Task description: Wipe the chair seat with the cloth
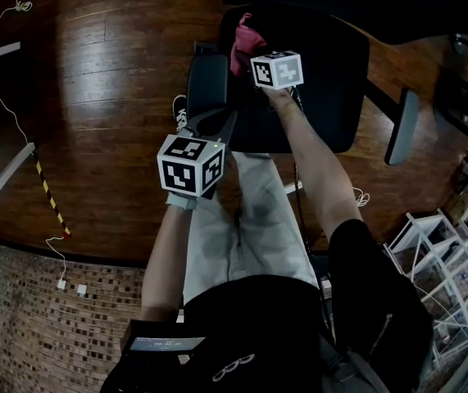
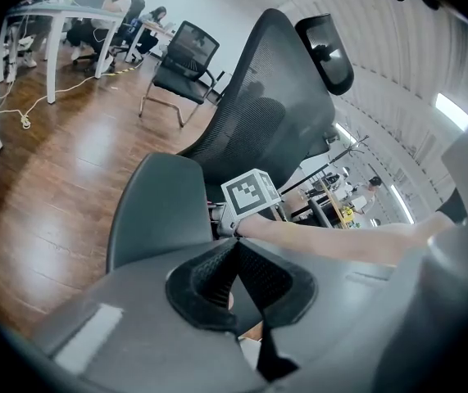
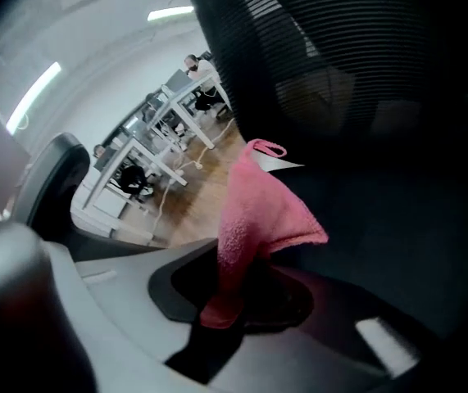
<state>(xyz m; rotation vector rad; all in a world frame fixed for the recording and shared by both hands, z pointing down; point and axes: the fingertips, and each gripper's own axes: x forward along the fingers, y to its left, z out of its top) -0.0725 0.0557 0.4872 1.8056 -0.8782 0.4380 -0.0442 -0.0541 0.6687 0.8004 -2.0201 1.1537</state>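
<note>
A black office chair stands before me; its seat (image 1: 320, 88) is dark and broad. My right gripper (image 1: 254, 58) hovers over the seat's left part, shut on a pink cloth (image 1: 245, 39). In the right gripper view the cloth (image 3: 258, 211) sticks up from between the jaws, with the seat (image 3: 406, 228) and the mesh backrest (image 3: 324, 56) behind it. My left gripper (image 1: 220, 121) is nearer me, beside the left armrest (image 1: 207, 88). Its jaws are shut with nothing between them (image 2: 235, 250); ahead of them are the armrest (image 2: 156, 207) and the right gripper's marker cube (image 2: 252, 193).
The chair's right armrest (image 1: 403, 125) sticks out at the right, and its headrest (image 2: 325, 51) rises above the backrest. A white wire rack (image 1: 438, 260) stands on the wooden floor at the right. Cables and striped tape (image 1: 51, 195) lie left. Another chair (image 2: 180, 64) and desks stand farther off.
</note>
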